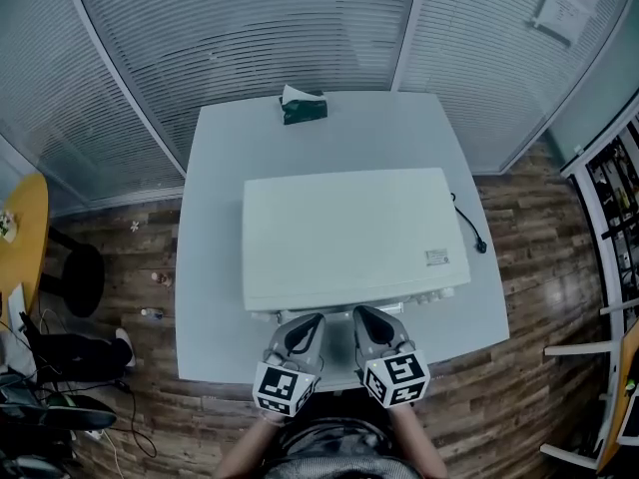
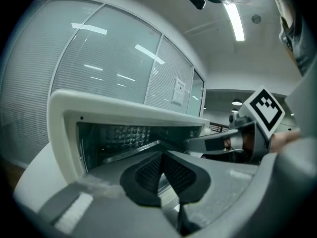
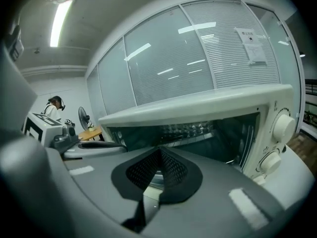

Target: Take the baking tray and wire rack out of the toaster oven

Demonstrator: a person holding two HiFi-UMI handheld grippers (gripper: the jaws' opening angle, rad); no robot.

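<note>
Grey left gripper (image 1: 308, 319) and right gripper (image 1: 365, 313) held side by side, both pairs of jaws clenched empty, pointed at white boxy toaster oven (image 1: 344, 233), set on pale grey table (image 1: 215, 168).

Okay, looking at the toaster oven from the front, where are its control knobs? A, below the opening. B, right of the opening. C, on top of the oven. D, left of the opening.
B: the right gripper view shows the round white knobs one above the other on the front panel, to the right of the toaster oven's open cavity.
</note>
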